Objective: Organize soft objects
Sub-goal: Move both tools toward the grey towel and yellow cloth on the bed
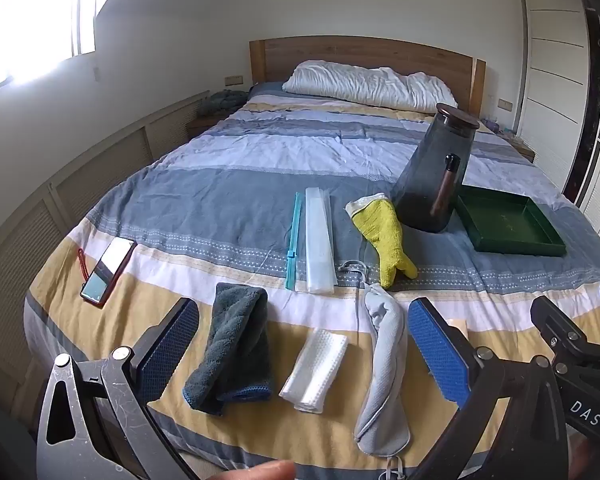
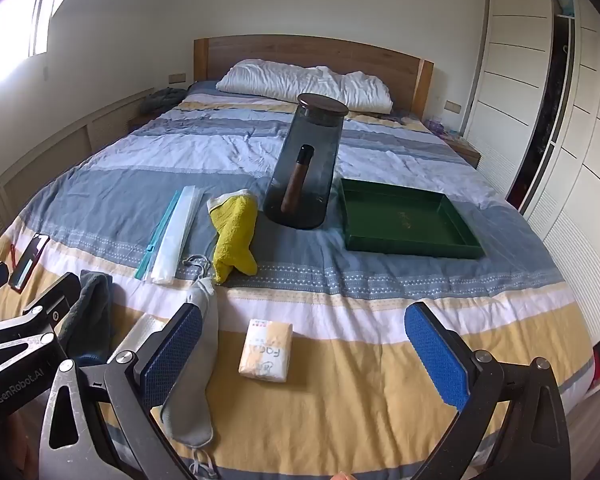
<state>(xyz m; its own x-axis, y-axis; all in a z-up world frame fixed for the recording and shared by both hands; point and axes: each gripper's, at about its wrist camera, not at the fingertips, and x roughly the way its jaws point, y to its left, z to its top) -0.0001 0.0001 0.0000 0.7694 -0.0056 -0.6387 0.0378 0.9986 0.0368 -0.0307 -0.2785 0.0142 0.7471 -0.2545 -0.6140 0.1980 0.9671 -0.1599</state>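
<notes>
Soft items lie on the striped bed. A dark grey towel [image 1: 230, 344], a white folded cloth [image 1: 314, 376] and a light grey pouch [image 1: 384, 368] lie in a row near the foot. A yellow glove [image 1: 382, 236] lies further in, also in the right wrist view [image 2: 236, 232]. A tan tissue pack [image 2: 266, 350] lies between the right gripper's fingers' line of sight. My left gripper [image 1: 304, 356] is open above the towel and cloth. My right gripper [image 2: 304, 356] is open above the tissue pack. Both are empty.
A green tray [image 2: 408, 220] sits at the right of the bed beside a dark glass jar [image 2: 306, 168]. A clear zip bag with a teal slider [image 1: 312, 240] lies mid-bed. A phone [image 1: 108, 270] lies at the left edge. Wardrobe doors [image 2: 540, 120] stand on the right.
</notes>
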